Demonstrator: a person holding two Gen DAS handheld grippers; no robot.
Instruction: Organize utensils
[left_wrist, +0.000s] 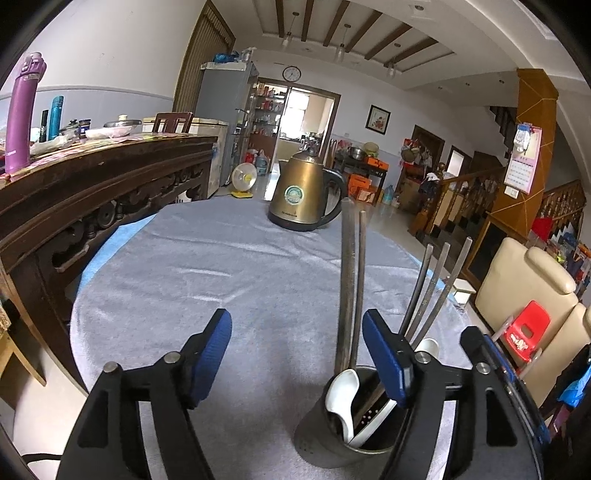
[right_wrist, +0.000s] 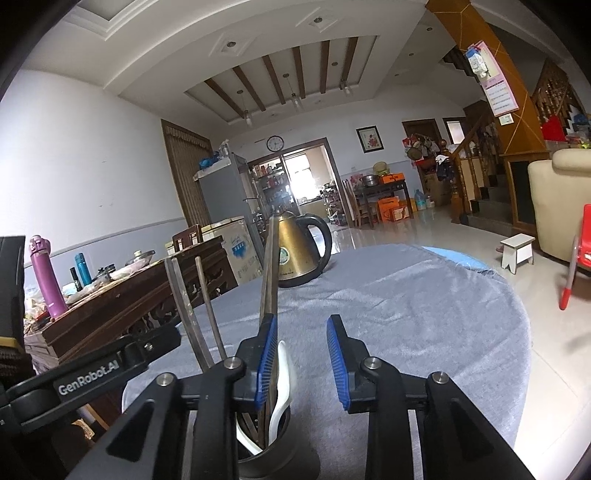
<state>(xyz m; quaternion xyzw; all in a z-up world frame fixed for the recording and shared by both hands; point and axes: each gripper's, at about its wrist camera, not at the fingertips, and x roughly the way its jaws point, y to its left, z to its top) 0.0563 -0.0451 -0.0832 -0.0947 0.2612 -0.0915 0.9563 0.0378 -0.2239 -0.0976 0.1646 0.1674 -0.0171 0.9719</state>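
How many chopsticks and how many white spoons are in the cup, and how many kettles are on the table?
Chopsticks: 5
White spoons: 2
Kettle: 1
Total: 8, counted in the left wrist view; more could be hidden inside the cup.

Daylight floods through the bright back doorway (left_wrist: 295, 110), blown out to white, and gleams off the glossy pale floor tiles (right_wrist: 424, 229). Both fisheye views bend walls sharply; black vignetting fills the corners. Focus stays crisp.
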